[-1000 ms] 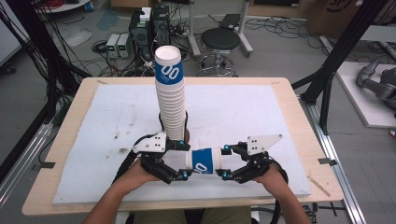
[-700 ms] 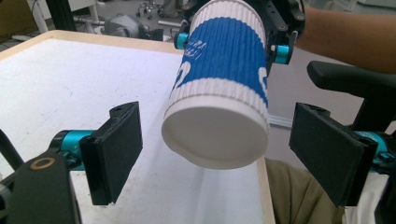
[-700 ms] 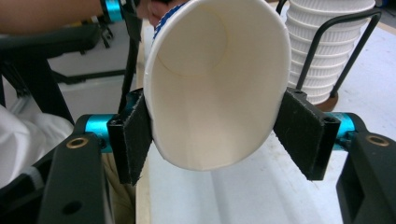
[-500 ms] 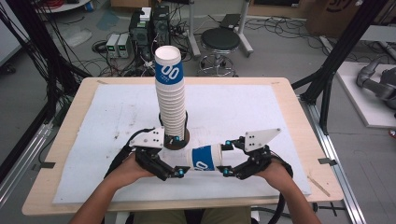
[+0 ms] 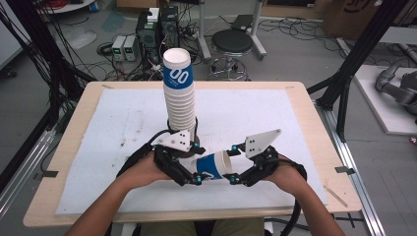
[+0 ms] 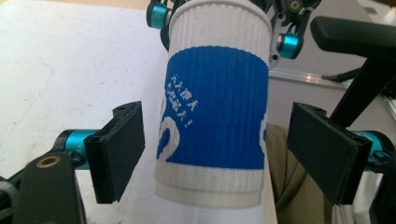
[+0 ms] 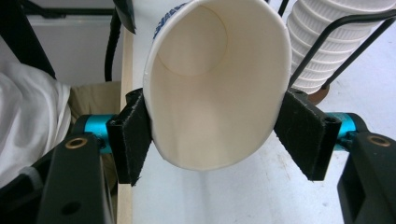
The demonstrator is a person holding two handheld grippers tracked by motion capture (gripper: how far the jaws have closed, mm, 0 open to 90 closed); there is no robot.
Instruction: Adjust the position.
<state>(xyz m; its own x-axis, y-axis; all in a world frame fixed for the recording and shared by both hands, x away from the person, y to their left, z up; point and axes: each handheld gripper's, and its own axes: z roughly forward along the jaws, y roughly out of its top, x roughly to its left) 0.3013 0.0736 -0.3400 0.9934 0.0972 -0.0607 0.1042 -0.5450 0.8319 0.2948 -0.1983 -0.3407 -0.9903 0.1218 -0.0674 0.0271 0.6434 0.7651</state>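
Releasing cup (image 5: 213, 165), left tool (image 5: 189, 172) now open

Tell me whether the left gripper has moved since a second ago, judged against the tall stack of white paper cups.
Yes. In the high view the left gripper has backed off leftward from the blue-and-white paper cup, lower left of the cup stack, and now stands open around it.

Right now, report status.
Right gripper shut on cup at its rim. Left gripper open around cup's base, not touching. Cup stack standing just behind.
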